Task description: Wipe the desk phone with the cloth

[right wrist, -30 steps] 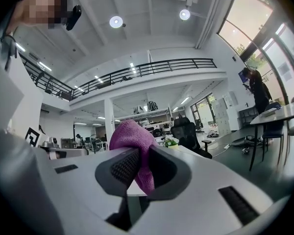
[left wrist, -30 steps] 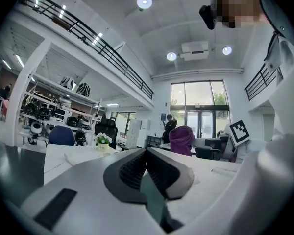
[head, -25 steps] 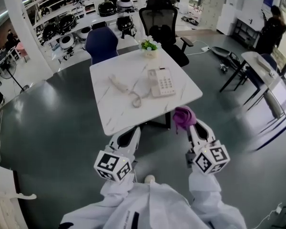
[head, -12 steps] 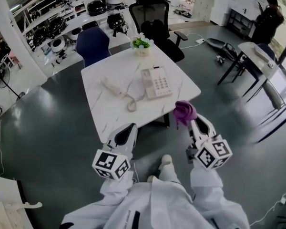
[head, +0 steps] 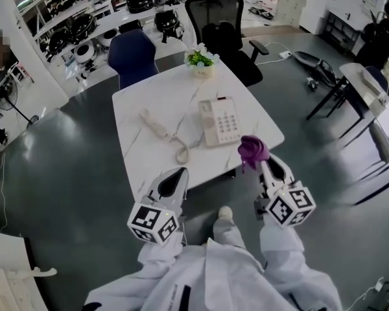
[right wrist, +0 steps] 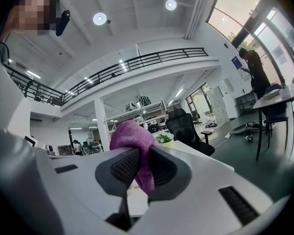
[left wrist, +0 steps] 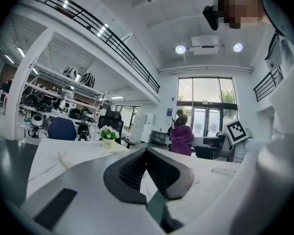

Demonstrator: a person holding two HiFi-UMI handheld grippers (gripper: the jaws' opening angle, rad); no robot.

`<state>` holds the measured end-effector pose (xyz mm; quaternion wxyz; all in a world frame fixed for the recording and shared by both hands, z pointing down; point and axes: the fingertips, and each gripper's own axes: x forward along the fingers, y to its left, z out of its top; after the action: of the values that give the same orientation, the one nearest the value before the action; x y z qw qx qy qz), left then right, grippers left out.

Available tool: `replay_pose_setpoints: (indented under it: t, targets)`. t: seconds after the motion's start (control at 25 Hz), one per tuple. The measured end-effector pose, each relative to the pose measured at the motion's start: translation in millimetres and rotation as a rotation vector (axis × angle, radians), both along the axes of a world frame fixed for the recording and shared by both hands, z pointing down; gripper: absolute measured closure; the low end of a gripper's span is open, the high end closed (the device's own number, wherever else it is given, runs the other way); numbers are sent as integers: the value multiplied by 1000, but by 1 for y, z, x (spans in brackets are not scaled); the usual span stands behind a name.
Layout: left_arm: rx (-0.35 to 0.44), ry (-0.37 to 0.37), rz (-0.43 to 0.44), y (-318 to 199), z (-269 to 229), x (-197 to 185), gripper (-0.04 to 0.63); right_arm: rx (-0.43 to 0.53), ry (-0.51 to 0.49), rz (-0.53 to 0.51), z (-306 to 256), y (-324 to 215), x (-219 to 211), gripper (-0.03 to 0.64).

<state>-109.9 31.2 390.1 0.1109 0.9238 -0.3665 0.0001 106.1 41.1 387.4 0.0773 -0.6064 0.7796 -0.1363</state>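
Firmly, right claw (head: 258,165) pinches cloth (head: 251,149) near desk phone (head: 221,121).

We hold one tool in each hand, with both arms in white sleeves (head: 280,248) reaching forward and down from our body. Our left tool (head: 175,176) points ahead and a little inward, its marker cube (head: 152,223) at the end nearest us. In the left gripper view its jaws are pressed together with nothing between them. Our right tool (head: 266,166) is held level with the left and well apart from it, also leaning slightly inward. Its jaws are clamped on the purple cloth (head: 251,149), which bunches up above the tips.
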Motion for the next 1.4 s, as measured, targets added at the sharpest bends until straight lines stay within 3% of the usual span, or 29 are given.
replay_pose_setpoints:
  t: [0.36,0.84,1.4]
  targets:
    - [-36,3,-46,-68,11,31,597,-37,-25,-36,15,-80,31,584]
    - [-64,1,-99,-124,25,74,597,-66,-23,-64,25,-146,80,584]
    - [-112,-27,-165,-162,51,84,597,-99,26,-128,47,-209,87,584]
